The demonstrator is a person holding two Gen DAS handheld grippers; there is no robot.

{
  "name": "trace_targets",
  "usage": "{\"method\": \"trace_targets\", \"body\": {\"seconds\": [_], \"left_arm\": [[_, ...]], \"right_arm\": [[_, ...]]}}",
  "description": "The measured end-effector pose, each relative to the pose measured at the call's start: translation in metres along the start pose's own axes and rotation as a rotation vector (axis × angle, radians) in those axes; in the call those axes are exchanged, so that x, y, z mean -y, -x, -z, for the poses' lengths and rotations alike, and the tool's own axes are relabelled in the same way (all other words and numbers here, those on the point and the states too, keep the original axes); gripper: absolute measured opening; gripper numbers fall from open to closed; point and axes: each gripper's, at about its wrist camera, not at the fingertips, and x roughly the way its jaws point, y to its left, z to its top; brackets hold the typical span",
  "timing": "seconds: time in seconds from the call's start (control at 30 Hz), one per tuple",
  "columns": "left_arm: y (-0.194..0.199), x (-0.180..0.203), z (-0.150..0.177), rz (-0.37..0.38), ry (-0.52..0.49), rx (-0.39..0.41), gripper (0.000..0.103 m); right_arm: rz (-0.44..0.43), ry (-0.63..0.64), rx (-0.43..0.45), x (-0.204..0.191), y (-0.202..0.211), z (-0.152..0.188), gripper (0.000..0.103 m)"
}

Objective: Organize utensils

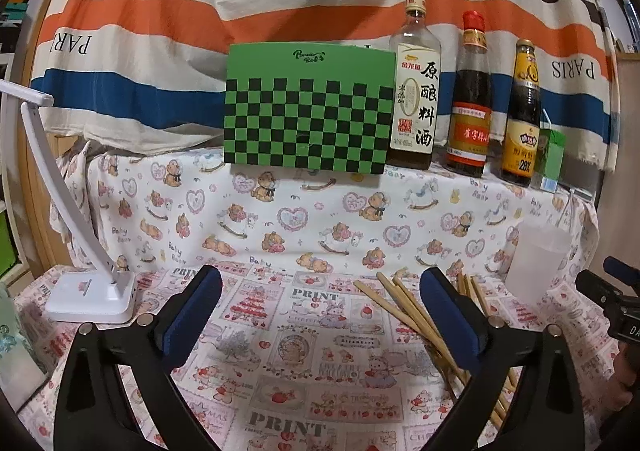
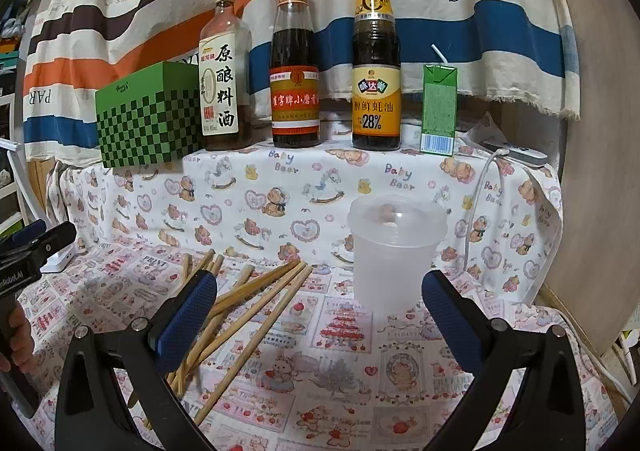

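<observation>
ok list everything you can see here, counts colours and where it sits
chopsticks: several, exact count unclear, light wood, scattered loose on the lower cloth
cup: one, translucent white, upright on the lower cloth, right of the chopsticks
box: one, green with black checks, left end of the raised shelf
bottles: three, clear one with white label, red-capped dark one, yellow-labelled dark one, in a row right of the box
carton: one, green, with straw, right of the bottles
lamp: one, white, far left
striped cloth: one, orange, blue, brown, cream, hung behind
left gripper: black with blue pads, open
right gripper: black with blue pads, open
</observation>
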Motion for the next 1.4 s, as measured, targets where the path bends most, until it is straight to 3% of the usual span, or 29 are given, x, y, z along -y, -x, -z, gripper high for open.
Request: {"method": "trace_targets", "body": {"seconds": [0.2,0.37,0.47,0.63,0.8,0.93,1.17,1.23,1.4], "left_arm": [[0.011,0.019,-0.005,0.074,-0.114,0.032,0.102],[0.008,0.048,-0.004,0.133,-0.276,-0.091,0.102],[0.002,0.062,-0.003,0.143,-0.325,-0.157,0.1],[-0.014,0.087,0.001,0.236,-0.352,-0.319,0.065],[-0.034,0.095,0.008,0.339,-0.259,-0.475,0.029],[-0.052,0.094,0.02,0.416,-0.157,-0.595,0.021],[-0.053,0.088,0.035,0.39,-0.149,-0.602,0.013],[-0.046,0.082,0.032,0.399,-0.11,-0.558,0.006],[-0.016,0.085,0.015,0.381,-0.165,-0.382,0.006]], "right_arm": [[0.019,-0.022,0.014,0.004,0.003,-0.002,0.103],[-0.006,-0.05,0.001,0.008,0.002,-0.004,0.103],[-0.041,-0.061,-0.018,0.008,0.0,-0.005,0.098],[-0.071,-0.122,-0.056,0.02,-0.006,-0.007,0.085],[-0.089,-0.21,-0.111,0.038,-0.017,-0.005,0.076],[-0.102,-0.225,-0.141,0.041,-0.023,-0.002,0.073],[-0.114,-0.212,-0.143,0.034,-0.022,-0.002,0.073],[-0.116,-0.209,-0.14,0.034,-0.021,-0.002,0.073],[-0.105,-0.188,-0.13,0.031,-0.019,-0.003,0.073]]}}
